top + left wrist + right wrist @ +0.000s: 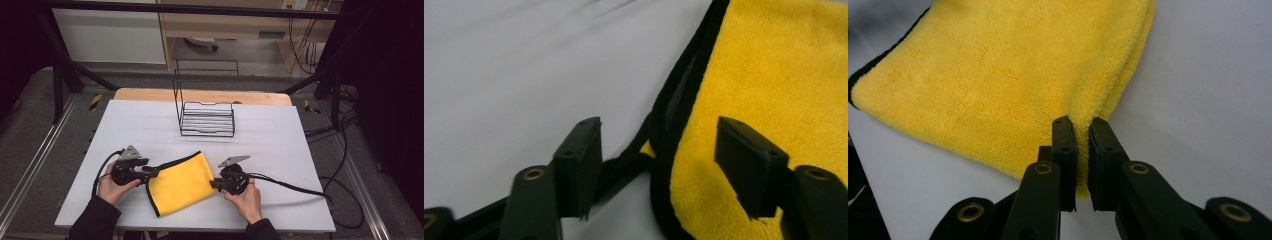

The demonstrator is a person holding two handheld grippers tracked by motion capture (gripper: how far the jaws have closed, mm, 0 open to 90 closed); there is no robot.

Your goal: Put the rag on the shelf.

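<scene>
The folded yellow cloth (181, 184) on the table (280, 145) is light, limp plush: my right tongs (1080, 150) pinch its folded edge, my left tongs (659, 165) gape astride its black hem, the firmest hold.

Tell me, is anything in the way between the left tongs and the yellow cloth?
No, nothing visible. The left tongs are open right at the yellow cloth's black edge, one jaw over the cloth, one over the white table.

No legible text or labels anywhere.
</scene>
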